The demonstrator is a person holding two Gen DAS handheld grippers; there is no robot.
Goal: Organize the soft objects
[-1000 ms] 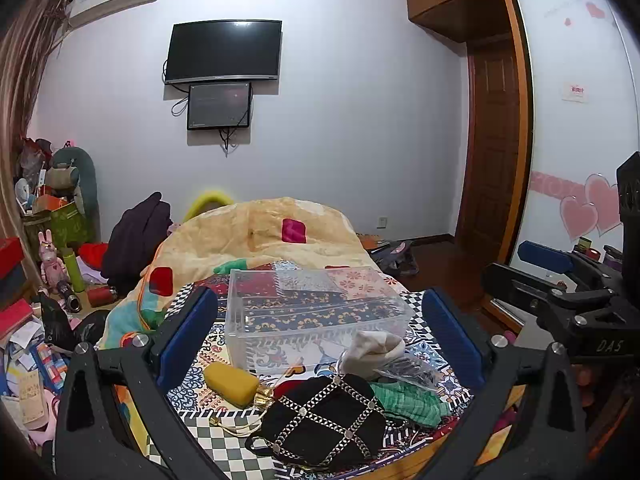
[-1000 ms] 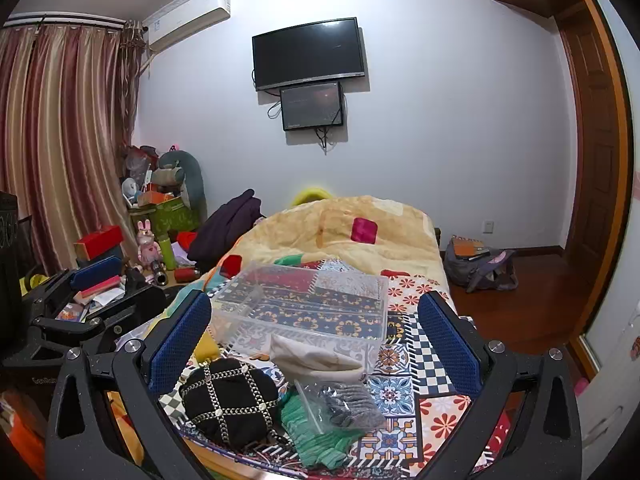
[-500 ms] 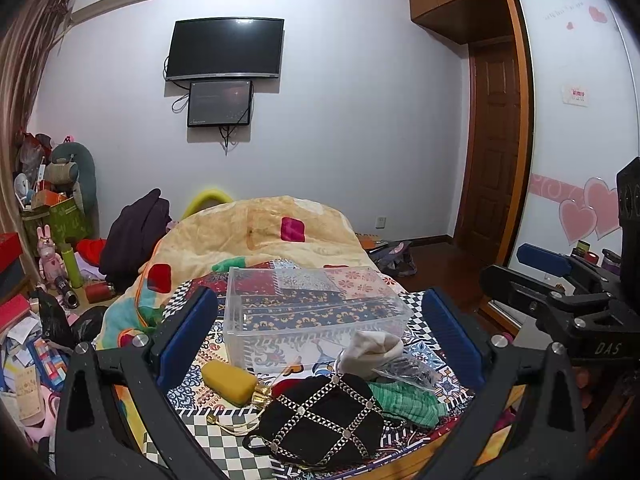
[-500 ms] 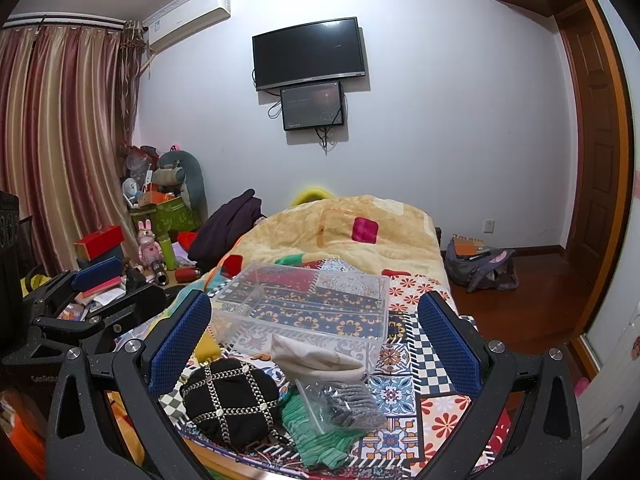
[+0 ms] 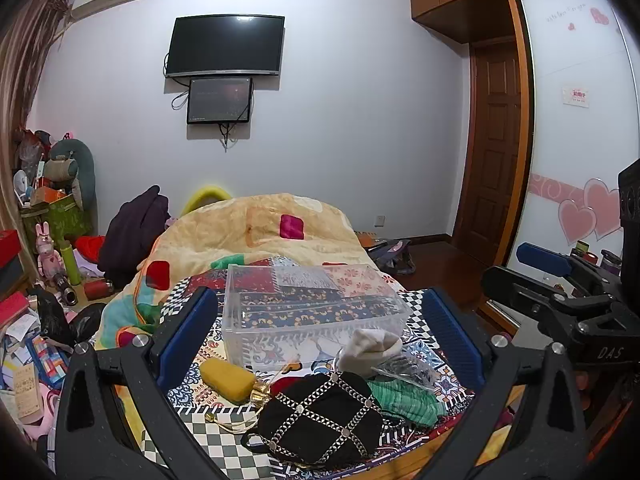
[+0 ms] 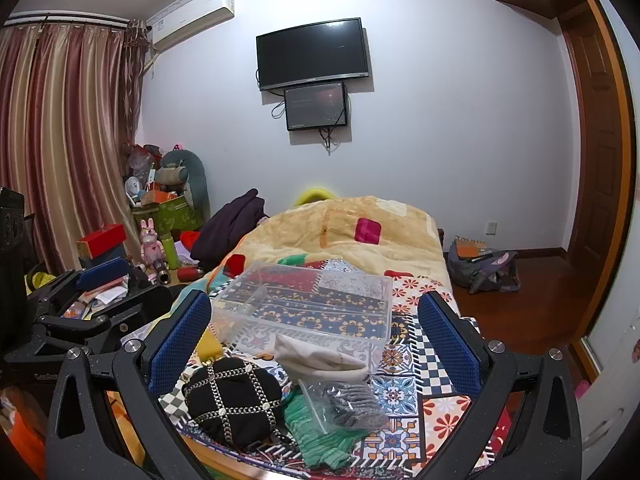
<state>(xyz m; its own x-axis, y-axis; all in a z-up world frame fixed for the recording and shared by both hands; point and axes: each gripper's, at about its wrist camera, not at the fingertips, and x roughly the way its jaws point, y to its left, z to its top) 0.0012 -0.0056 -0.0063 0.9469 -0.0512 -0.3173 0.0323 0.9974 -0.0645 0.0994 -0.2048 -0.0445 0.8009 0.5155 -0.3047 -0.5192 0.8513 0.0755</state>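
Left hand-held gripper, right hand-held gripper — both level, spread wide

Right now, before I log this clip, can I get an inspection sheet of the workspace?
Surface: bed with patterned cover; yellow quilt bunched behind.
Job's things: clear bin looks empty; black studded pouch, white cloth, green cloth, zip bag, yellow pouch lie in front of it.
Clutter: boxes and toys left of the bed; backpack on the floor.
Grippers: left hand-held gripper and right hand-held gripper both open, holding nothing.
Cables: dangling under the wall screens.
Surroundings: curtains, wooden door.
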